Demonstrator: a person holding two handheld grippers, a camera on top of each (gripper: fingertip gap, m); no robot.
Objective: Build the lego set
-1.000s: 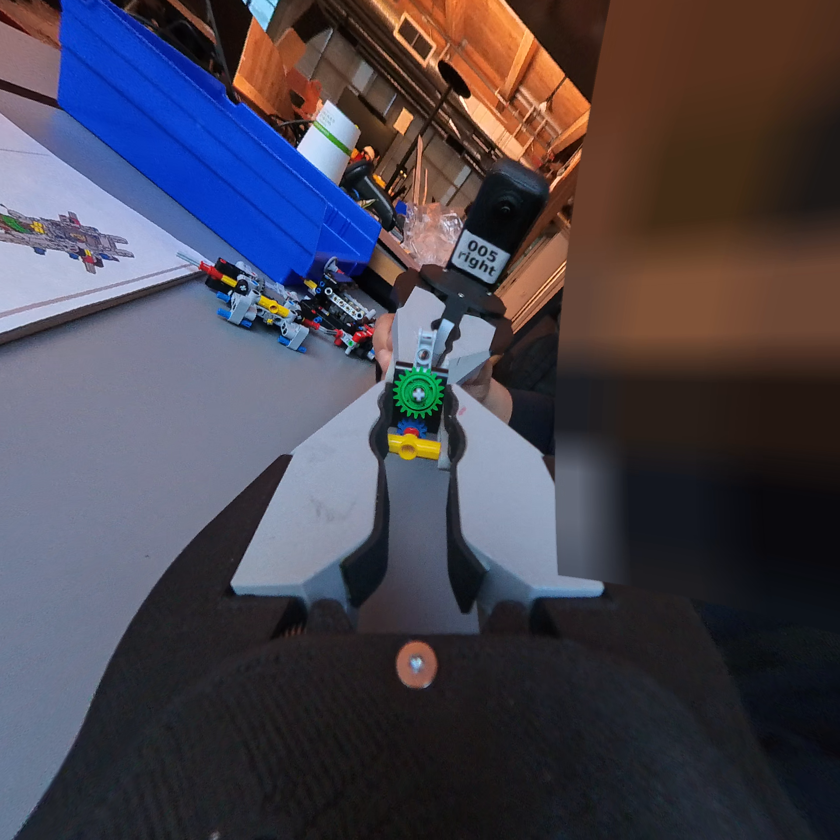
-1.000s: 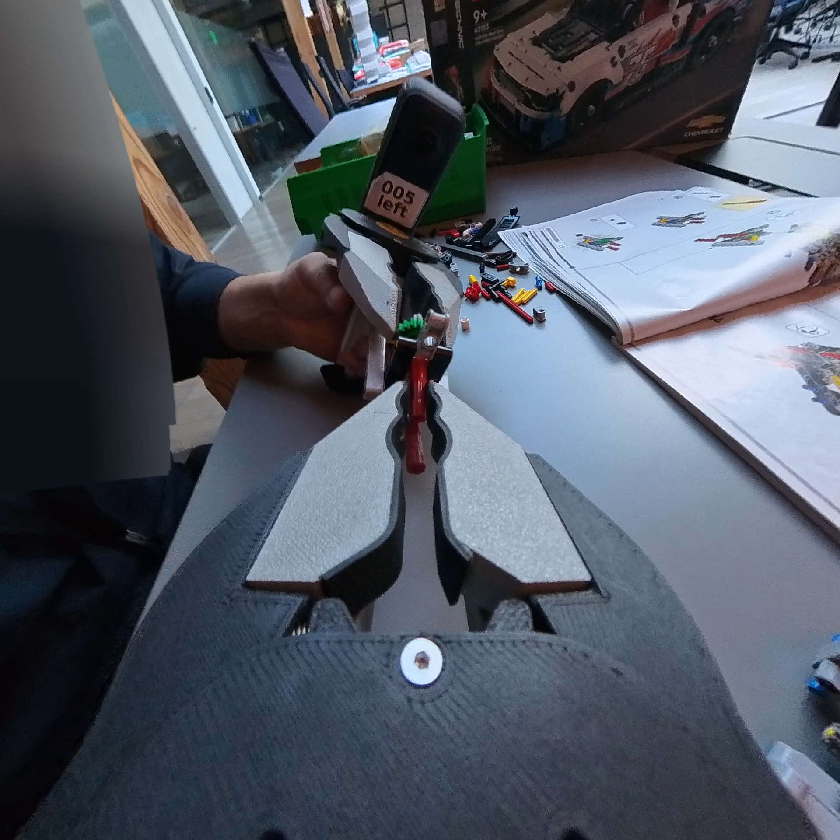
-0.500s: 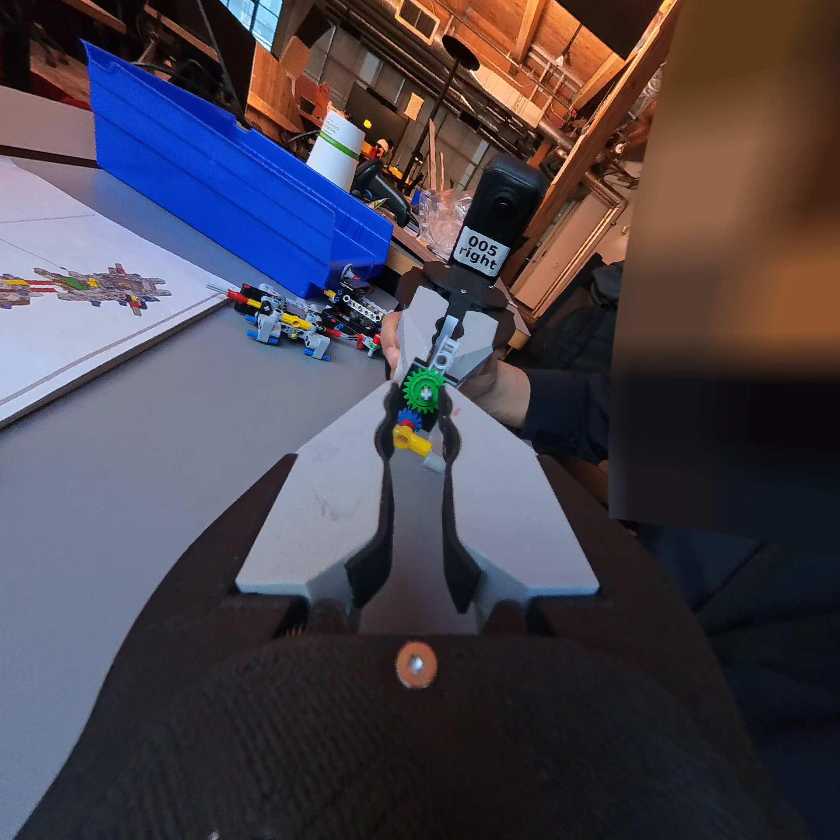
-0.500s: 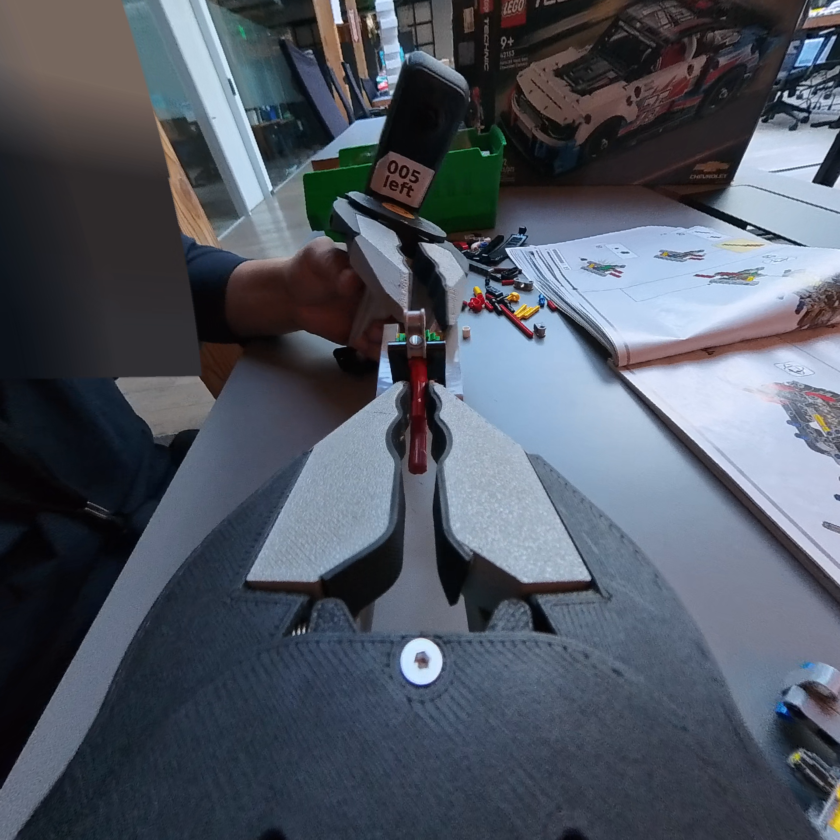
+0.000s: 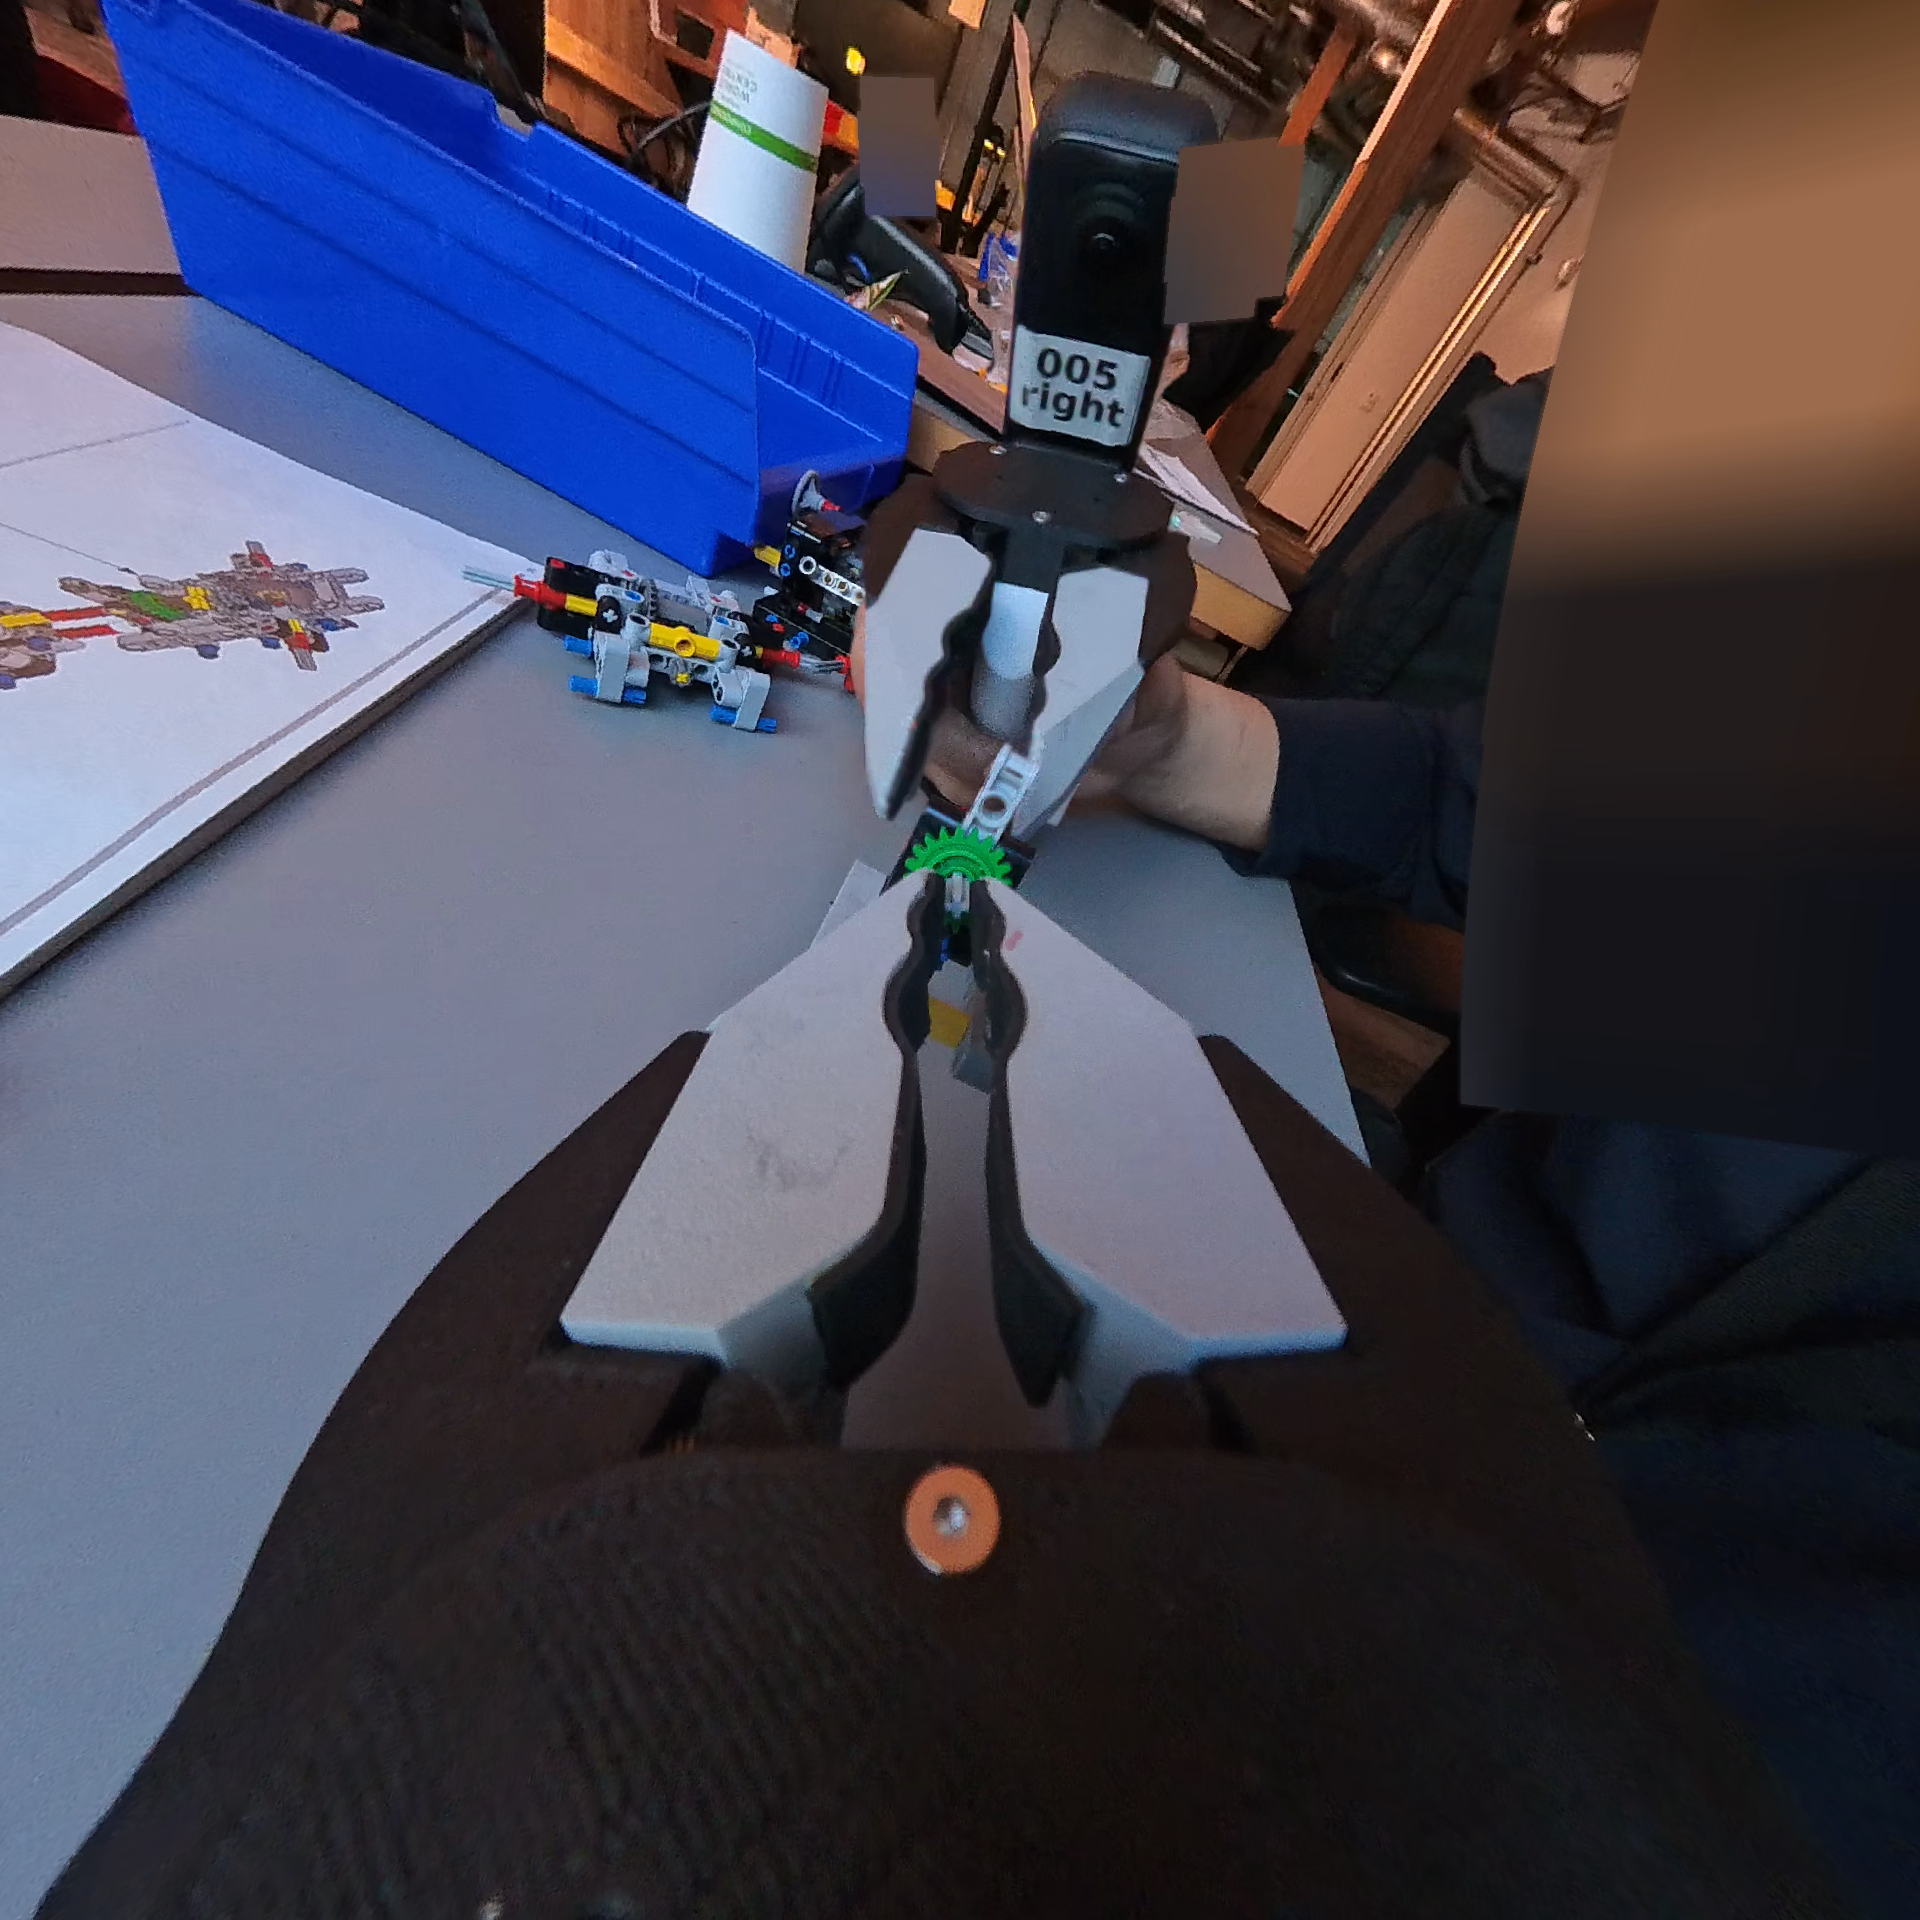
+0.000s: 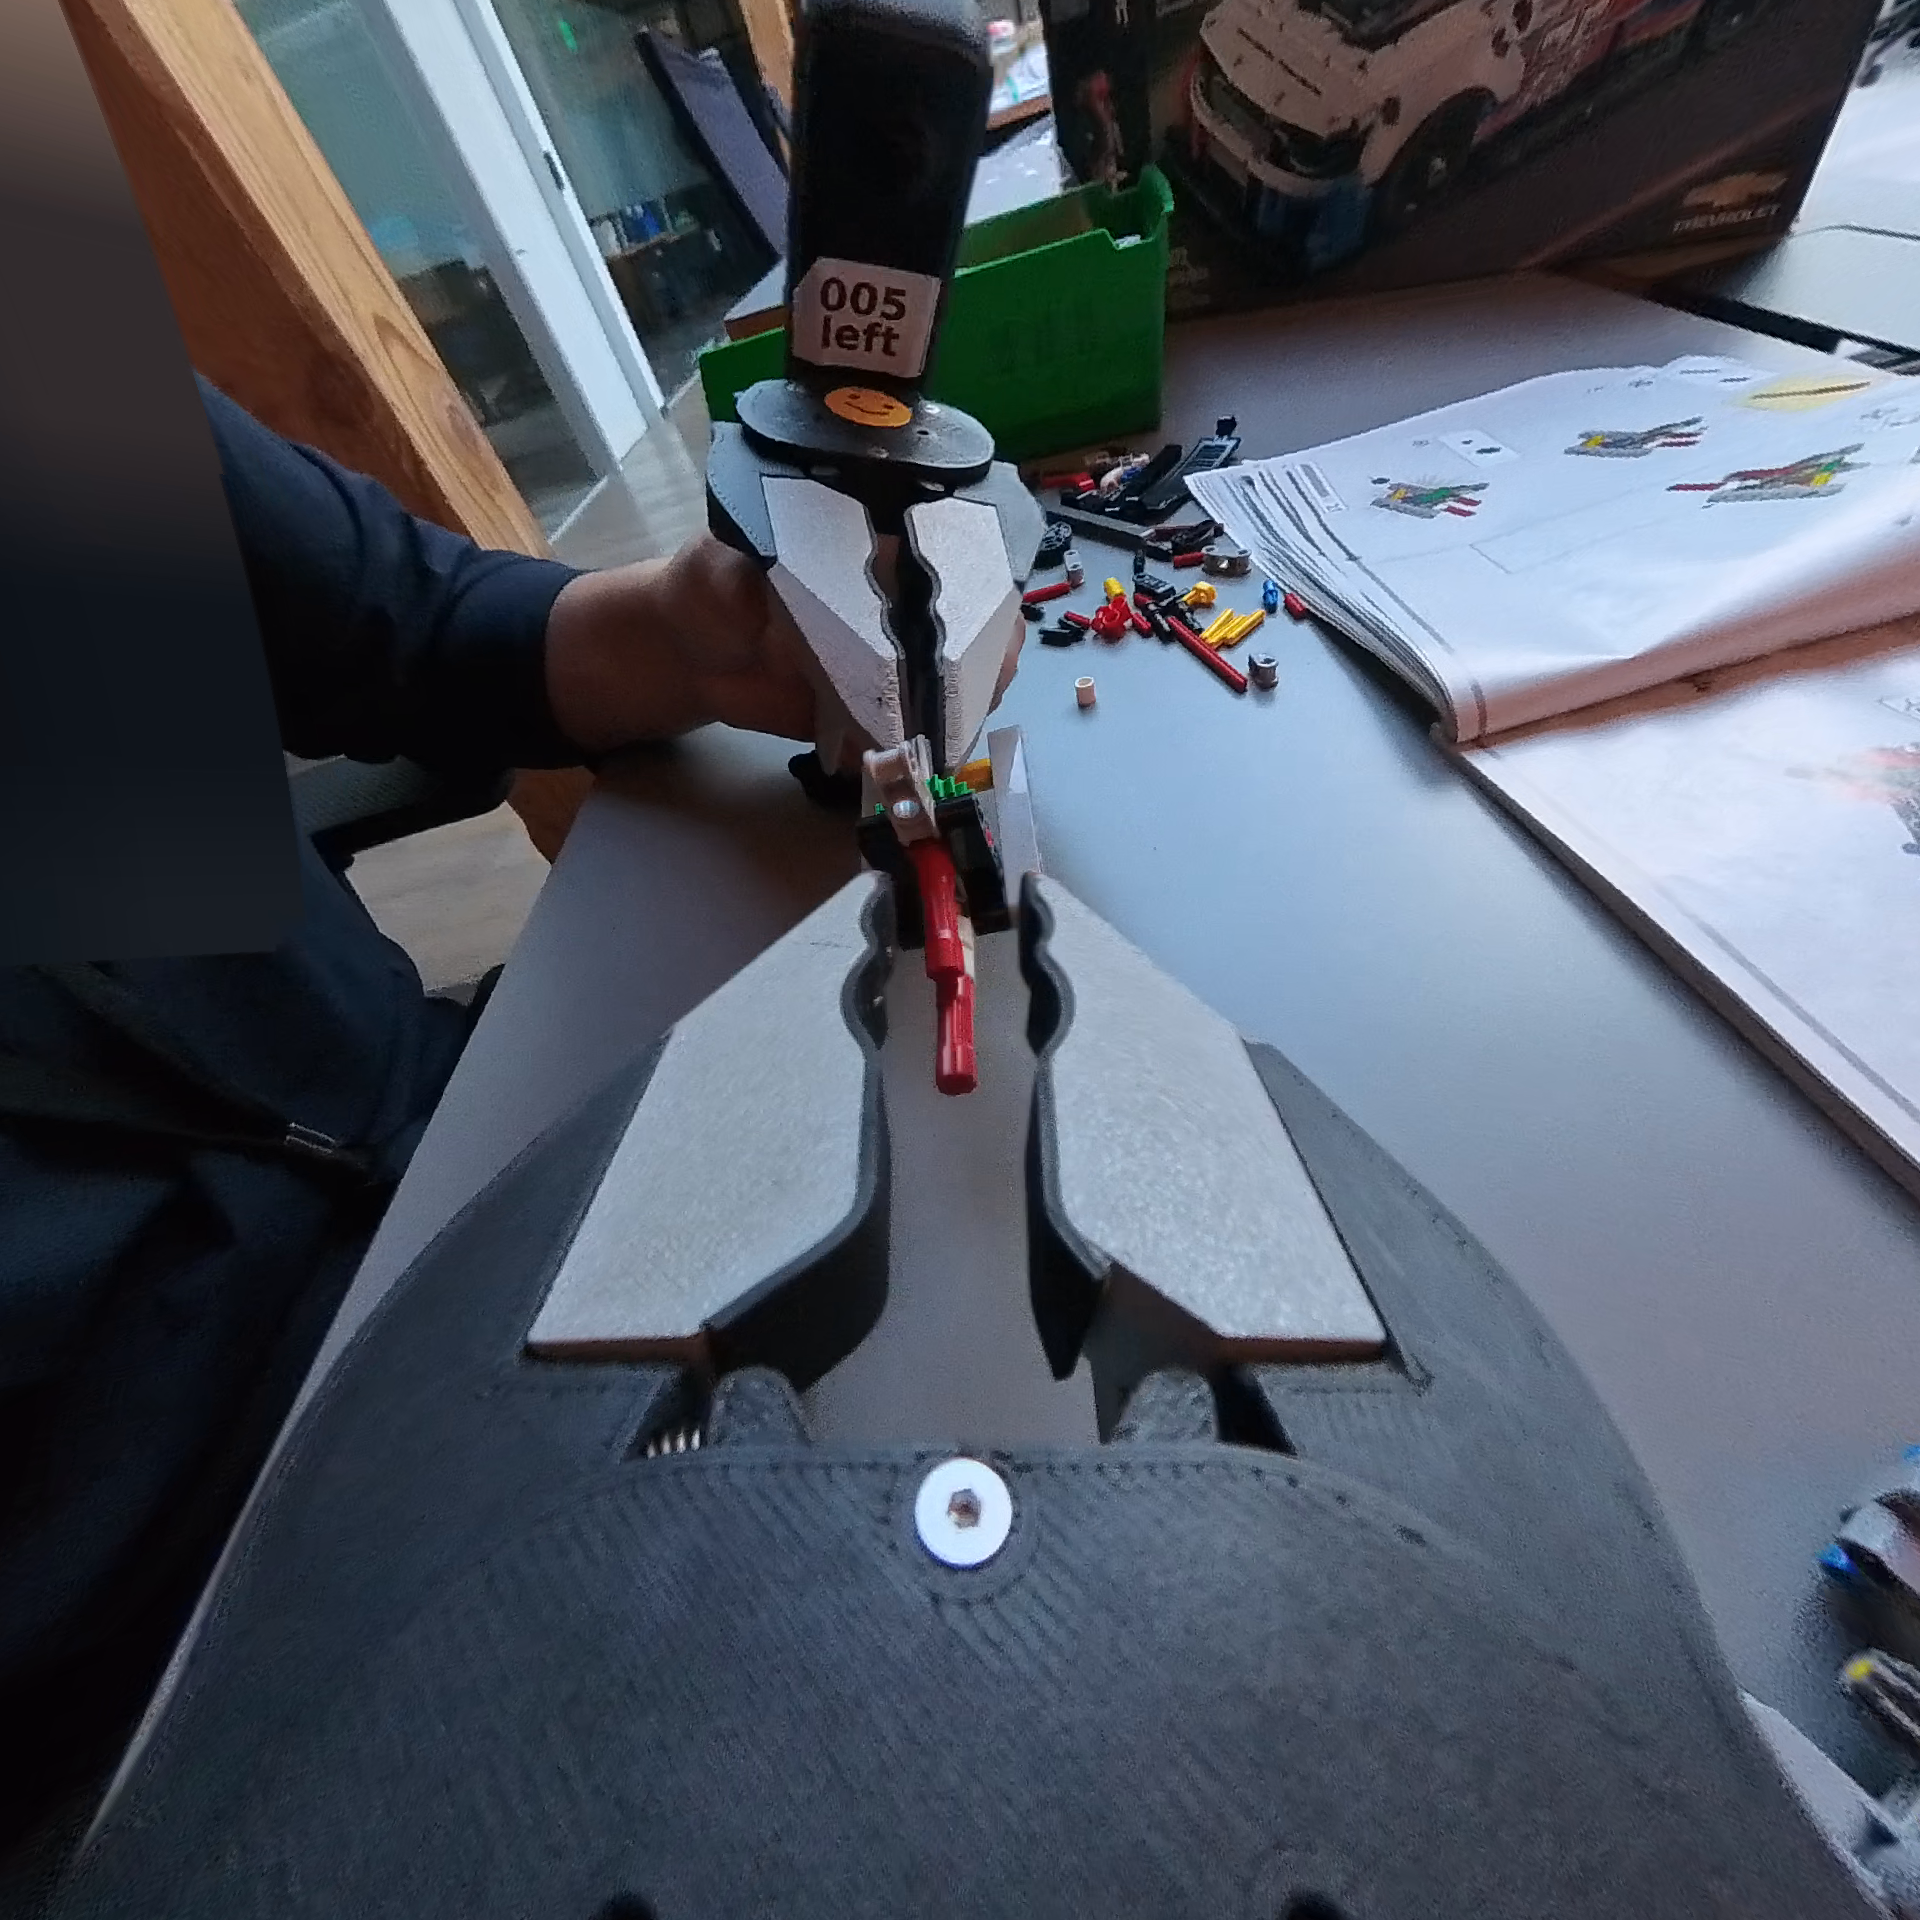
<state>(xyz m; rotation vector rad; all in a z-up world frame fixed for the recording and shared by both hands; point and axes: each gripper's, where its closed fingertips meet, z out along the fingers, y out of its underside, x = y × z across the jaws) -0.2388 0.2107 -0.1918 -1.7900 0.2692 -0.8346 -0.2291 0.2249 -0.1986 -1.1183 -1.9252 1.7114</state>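
Note:
My left gripper [image 5: 954, 914] is shut on a small brick assembly: a black frame with a green gear [image 5: 958, 857], a yellow piece [image 5: 945, 1020] and a light grey beam [image 5: 1003, 795]. The right wrist view shows it [image 6: 925, 732] shut on the top of that assembly [image 6: 977, 831]. A red axle [image 6: 948, 987] sticks out of the assembly and lies between the fingers of my right gripper [image 6: 953, 888]. That gripper is open, with a gap on both sides of the axle. The left wrist view also shows the right gripper [image 5: 956, 816] spread open behind the gear.
A blue bin [image 5: 468, 270], an open manual [image 5: 156, 644] and a partly built model [image 5: 665, 644] lie on the grey table. The right wrist view shows a green bin [image 6: 1049, 301], a kit box [image 6: 1455, 135], loose pieces [image 6: 1153, 613] and manual pages [image 6: 1610, 540]. Both grippers' tips are close together, under 4 cm apart. My right tips are roughly 15 cm from the partly built model [image 5: 665, 644].
My right gripper has opened and let go of the red axle. My left gripper has closed tighter on the assembly, which has turned so the gear is now seen edge-on.

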